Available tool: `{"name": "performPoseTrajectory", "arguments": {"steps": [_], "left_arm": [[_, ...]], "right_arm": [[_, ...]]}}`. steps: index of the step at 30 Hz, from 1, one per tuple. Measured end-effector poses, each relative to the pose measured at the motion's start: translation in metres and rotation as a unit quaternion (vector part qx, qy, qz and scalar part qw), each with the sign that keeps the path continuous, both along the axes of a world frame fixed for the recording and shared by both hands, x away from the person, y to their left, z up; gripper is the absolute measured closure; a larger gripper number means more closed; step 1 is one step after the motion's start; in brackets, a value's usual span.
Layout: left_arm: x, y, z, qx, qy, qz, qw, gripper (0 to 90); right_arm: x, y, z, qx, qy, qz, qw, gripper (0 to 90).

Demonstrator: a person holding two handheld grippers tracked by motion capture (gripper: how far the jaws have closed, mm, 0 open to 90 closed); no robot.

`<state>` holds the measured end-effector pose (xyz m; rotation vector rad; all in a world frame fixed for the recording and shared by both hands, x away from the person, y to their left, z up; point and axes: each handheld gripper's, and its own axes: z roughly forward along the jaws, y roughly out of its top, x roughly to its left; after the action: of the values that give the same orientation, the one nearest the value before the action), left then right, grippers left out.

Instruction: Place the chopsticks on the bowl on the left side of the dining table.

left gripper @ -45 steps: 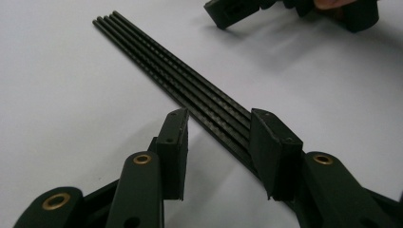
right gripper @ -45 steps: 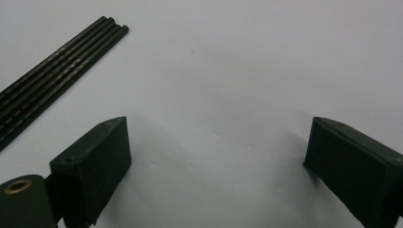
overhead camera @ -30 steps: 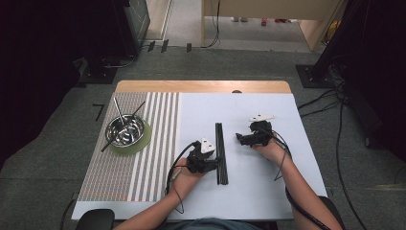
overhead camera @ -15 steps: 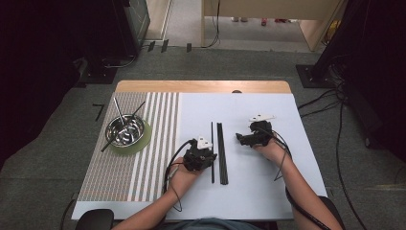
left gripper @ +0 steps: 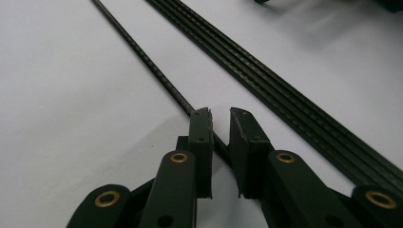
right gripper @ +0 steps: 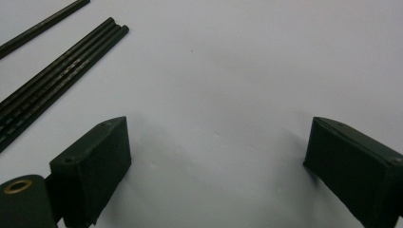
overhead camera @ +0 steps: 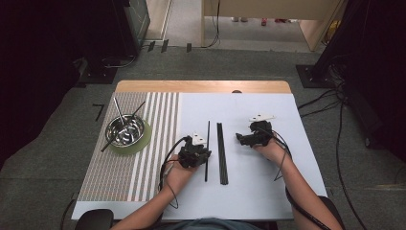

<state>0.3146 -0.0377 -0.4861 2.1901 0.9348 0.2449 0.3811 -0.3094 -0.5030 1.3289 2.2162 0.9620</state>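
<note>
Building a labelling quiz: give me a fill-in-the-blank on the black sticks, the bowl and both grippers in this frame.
1. The left gripper has its fingers nearly closed around a single thin black ____.
2. The right gripper holds nothing; it is ____.
3. The shiny round metal bowl sits on a round ____ coaster.
4. The bundle of black sticks lies on the ____ mat.

Missing words: stick; open; green; white

Single chopstick (left gripper: 157,71) partly hidden behind left tool (left gripper: 219,124)

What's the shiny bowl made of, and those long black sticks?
The bowl looks like polished metal, probably steel: it mirrors the light. The black sticks look like matte plastic or lacquered wood, with faint patterned bands along them; which one, I cannot tell.
</note>
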Motion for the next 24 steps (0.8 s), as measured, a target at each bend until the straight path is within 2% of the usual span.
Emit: {"name": "performPoseTrajectory", "arguments": {"steps": [11,24], "left_arm": [[0.010,0.012,0.002,0.010,0.004,0.010,0.9999,81.4],[0.027,0.033,0.001,0.018,-0.001,0.048,0.9987,82.4]], "right_arm": [[0.000,0.000,0.000,0.000,0.000,0.000,1.0000,7.5],[0.000,0.000,0.000,0.000,0.000,0.000,1.0000,7.5]]}}
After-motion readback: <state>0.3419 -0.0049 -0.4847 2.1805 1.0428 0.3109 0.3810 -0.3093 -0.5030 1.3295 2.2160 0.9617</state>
